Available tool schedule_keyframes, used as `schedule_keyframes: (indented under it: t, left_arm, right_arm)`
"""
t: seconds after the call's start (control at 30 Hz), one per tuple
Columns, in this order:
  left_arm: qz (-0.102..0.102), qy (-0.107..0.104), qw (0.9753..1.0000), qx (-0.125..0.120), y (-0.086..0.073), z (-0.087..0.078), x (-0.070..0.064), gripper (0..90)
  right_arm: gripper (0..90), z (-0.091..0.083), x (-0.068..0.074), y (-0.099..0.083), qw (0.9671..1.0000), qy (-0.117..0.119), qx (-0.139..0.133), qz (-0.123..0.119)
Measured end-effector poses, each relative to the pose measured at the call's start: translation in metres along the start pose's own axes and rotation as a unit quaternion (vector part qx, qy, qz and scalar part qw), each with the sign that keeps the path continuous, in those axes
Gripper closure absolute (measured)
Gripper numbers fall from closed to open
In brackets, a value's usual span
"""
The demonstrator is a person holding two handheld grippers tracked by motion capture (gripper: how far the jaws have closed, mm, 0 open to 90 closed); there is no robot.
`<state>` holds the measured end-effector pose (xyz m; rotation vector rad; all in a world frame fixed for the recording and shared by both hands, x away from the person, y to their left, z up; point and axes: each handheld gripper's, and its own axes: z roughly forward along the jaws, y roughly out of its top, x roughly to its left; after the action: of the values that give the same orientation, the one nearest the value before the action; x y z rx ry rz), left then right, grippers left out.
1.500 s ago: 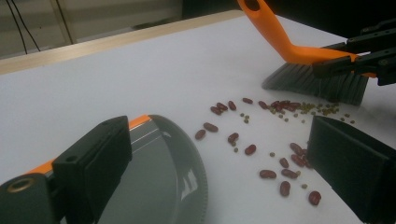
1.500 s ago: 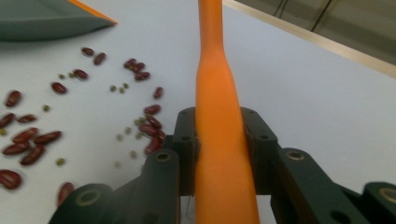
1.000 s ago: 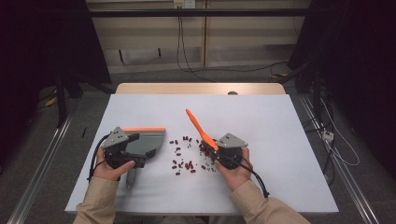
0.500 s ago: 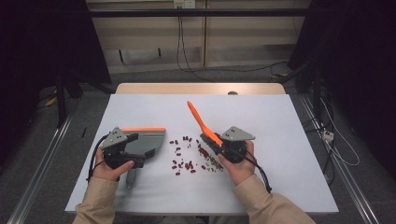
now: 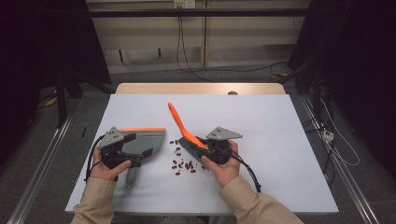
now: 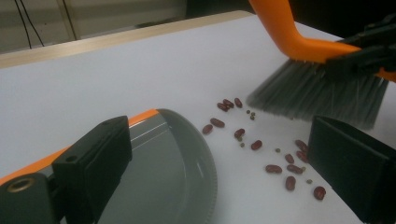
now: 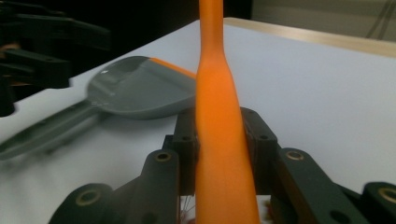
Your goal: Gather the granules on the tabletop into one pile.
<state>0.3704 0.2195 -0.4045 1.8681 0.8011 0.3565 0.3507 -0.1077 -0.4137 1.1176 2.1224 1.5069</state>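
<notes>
Dozens of dark red beans between grey plastic dustpan, beside wide-open left gripper, and orange-handled brush, clamped in right gripper; liable to scatter if swept hard.

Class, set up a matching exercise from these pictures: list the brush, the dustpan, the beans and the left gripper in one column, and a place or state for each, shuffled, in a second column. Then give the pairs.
Things:
1. brush
2. dustpan
3. beans
4. left gripper

Places or states:
A. scattered loose on the table
B. jaws apart, over the pan's edge
C. clamped by its orange handle in the right gripper
D. lying flat, grey with an orange rim

Pairs: 1-C, 2-D, 3-A, 4-B
</notes>
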Motion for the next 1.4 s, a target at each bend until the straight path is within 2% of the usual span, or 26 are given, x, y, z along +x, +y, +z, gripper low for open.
schedule_keyframes:
  t: [0.1, 0.23, 0.3, 0.4, 0.5, 0.6, 0.67, 0.73, 0.87, 1.07, 1.4]
  left_arm:
    - [-0.001, 0.000, 1.0000, 0.000, 0.000, -0.001, 0.001, 7.0]
    - [-0.004, 0.003, 1.0000, -0.003, 0.000, -0.002, 0.003, 7.0]
    - [-0.004, 0.004, 1.0000, -0.003, 0.000, -0.002, 0.003, 7.0]
    - [-0.003, 0.004, 1.0000, -0.003, 0.000, -0.002, 0.003, 7.0]
    - [-0.003, 0.006, 1.0000, -0.002, 0.000, -0.002, 0.003, 6.9]
    - [-0.003, 0.008, 1.0000, -0.002, 0.000, -0.003, 0.004, 7.0]
    - [-0.003, 0.008, 1.0000, -0.002, 0.000, -0.003, 0.004, 7.0]
    - [-0.003, 0.007, 1.0000, -0.003, 0.000, -0.003, 0.004, 7.0]
    - [-0.003, 0.007, 1.0000, -0.002, 0.000, -0.002, 0.003, 7.0]
    - [-0.001, 0.006, 1.0000, -0.002, 0.000, -0.002, 0.003, 7.0]
    - [0.000, 0.007, 1.0000, 0.000, 0.000, -0.002, 0.002, 7.0]
  right_arm:
    - [71.3, 0.006, 0.011, -0.003, 0.9992, 0.032, 0.008, 0.021]
    - [71.3, 0.012, 0.023, -0.007, 0.9971, 0.065, 0.020, 0.035]
    - [71.3, 0.016, 0.027, -0.009, 0.9966, 0.072, 0.027, 0.032]
    - [71.3, 0.021, 0.031, -0.014, 0.9935, 0.093, 0.037, 0.056]
    - [71.3, 0.023, 0.035, -0.016, 0.9910, 0.108, 0.041, 0.068]
    - [71.3, 0.027, 0.038, -0.019, 0.9899, 0.115, 0.051, 0.067]
    - [71.3, 0.031, 0.038, -0.023, 0.9896, 0.110, 0.068, 0.063]
    - [71.3, 0.032, 0.035, -0.022, 0.9915, 0.097, 0.069, 0.053]
    - [71.1, 0.033, 0.027, -0.022, 0.9918, 0.084, 0.078, 0.058]
    - [71.1, 0.027, 0.018, -0.022, 0.9932, 0.071, 0.074, 0.056]
    - [71.0, 0.015, -0.005, -0.026, 0.9937, 0.049, 0.066, 0.076]
